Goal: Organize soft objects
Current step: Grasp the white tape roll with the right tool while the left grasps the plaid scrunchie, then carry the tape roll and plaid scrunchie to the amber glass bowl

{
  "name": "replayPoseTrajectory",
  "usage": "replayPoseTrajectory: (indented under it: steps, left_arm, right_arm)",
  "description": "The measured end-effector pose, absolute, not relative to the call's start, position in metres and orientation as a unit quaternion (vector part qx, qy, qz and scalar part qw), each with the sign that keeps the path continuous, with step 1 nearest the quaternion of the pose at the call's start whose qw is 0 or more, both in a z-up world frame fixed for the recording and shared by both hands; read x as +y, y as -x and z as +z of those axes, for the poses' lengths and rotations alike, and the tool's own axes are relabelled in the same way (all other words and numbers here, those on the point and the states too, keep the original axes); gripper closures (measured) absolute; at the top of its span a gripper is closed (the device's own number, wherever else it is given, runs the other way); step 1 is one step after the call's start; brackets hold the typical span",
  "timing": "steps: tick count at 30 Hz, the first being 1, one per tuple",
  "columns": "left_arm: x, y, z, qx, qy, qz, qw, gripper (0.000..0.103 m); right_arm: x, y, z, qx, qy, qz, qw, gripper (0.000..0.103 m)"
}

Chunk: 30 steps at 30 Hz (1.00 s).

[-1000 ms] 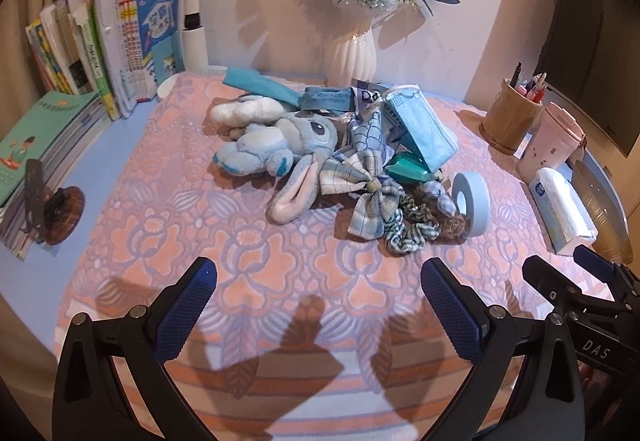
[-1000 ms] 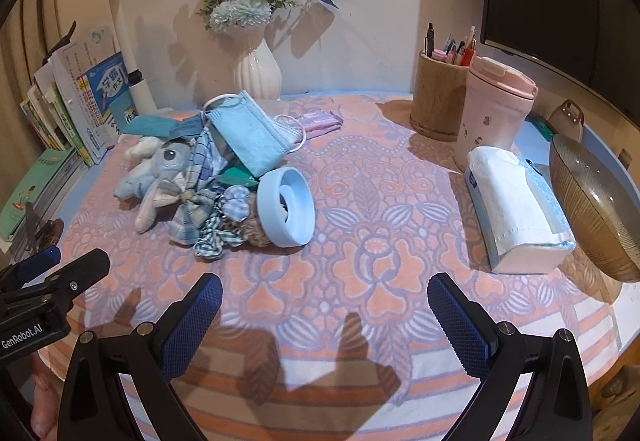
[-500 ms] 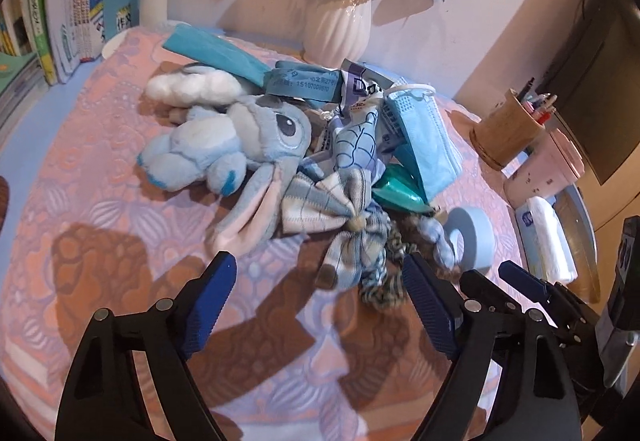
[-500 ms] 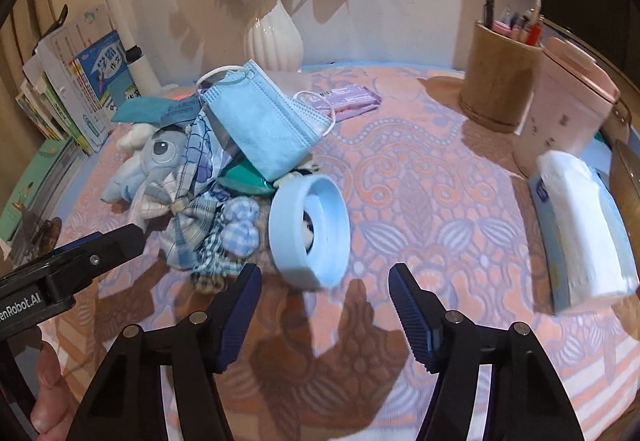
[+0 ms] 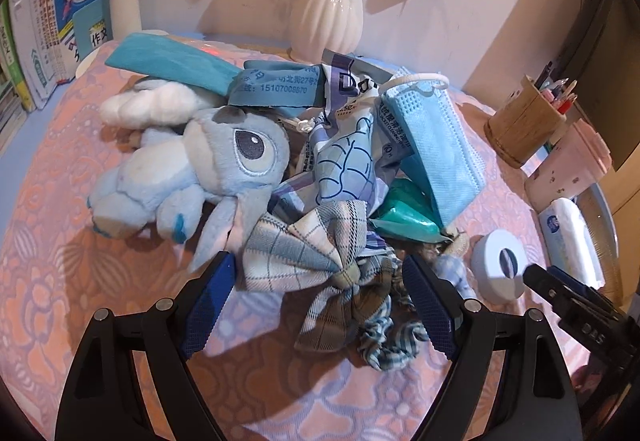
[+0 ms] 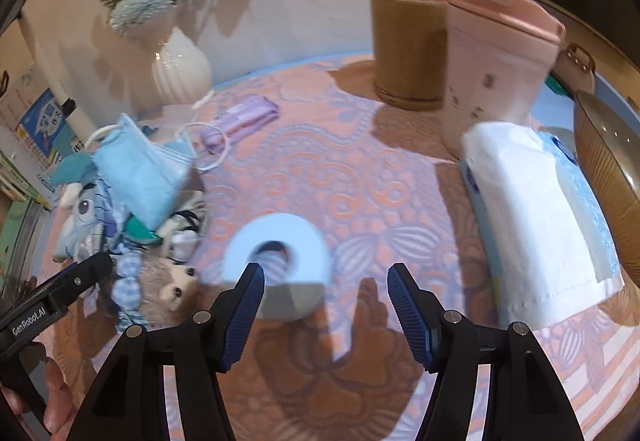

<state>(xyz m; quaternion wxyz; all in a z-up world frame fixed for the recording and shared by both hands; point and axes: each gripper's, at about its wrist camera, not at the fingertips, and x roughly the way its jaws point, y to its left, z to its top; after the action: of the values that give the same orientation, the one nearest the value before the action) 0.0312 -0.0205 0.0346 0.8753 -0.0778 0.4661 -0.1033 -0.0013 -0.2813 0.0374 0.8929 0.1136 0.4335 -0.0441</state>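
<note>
Floral tablecloth in orange and lilac, spread under everything. On it, a heap of soft things well left of centre: blue plush toy lying on its side, largest of the pile; folded face mask leaning on top at the right; plaid bow at the near edge, touching the plush ear; checked scrunchie just below the bow. Beside the heap, apart from it on the right, a pale blue tape roll, standing tilted with its hole toward the right wrist view. Farther right, tissue pack, pink cup and pen holder, none of them part of the pile. Left gripper wide open, empty, fingers straddling the plaid bow, blue pads either side of it and not yet touching. Right gripper likewise spread and empty, fingertips just short of the tape roll, left pad overlapping its near rim in view; contact impossible to confirm, picture blurred there. Step in hand, by judgement: reaching in for a first pick, sorting not begun. Next move probably a short push forward and down over the bow's knot, then a firm close, since loose fabric bunches and slips. Risk of dragging the scrunchie or the plush ear along.
</note>
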Motion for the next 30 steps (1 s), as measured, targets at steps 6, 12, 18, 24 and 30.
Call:
replayPoseTrajectory:
  steps: [6, 12, 18, 24, 30]
  left_arm:
    - [-0.021, -0.036, 0.026, 0.462, 0.062, -0.095, 0.88, 0.035]
    - [-0.017, -0.032, 0.026, 0.448, 0.046, -0.086, 0.889, 0.068]
    - [-0.009, -0.024, 0.034, 0.44, 0.06, -0.097, 0.891, 0.084]
    - [-0.007, -0.005, 0.049, 0.421, 0.067, -0.121, 0.897, 0.086]
    - [-0.02, 0.013, 0.07, 0.397, 0.068, -0.148, 0.903, 0.086]
  right_arm:
    - [-0.256, 0.002, 0.029, 0.442, -0.061, 0.007, 0.895, 0.033]
    - [-0.238, -0.016, 0.013, 0.45, -0.02, 0.002, 0.893, 0.034]
    - [-0.24, -0.013, 0.016, 0.44, -0.028, 0.01, 0.897, 0.04]
    - [-0.257, -0.001, 0.032, 0.424, -0.059, 0.007, 0.904, 0.04]
    - [-0.27, 0.02, 0.057, 0.393, -0.073, 0.0, 0.917, 0.04]
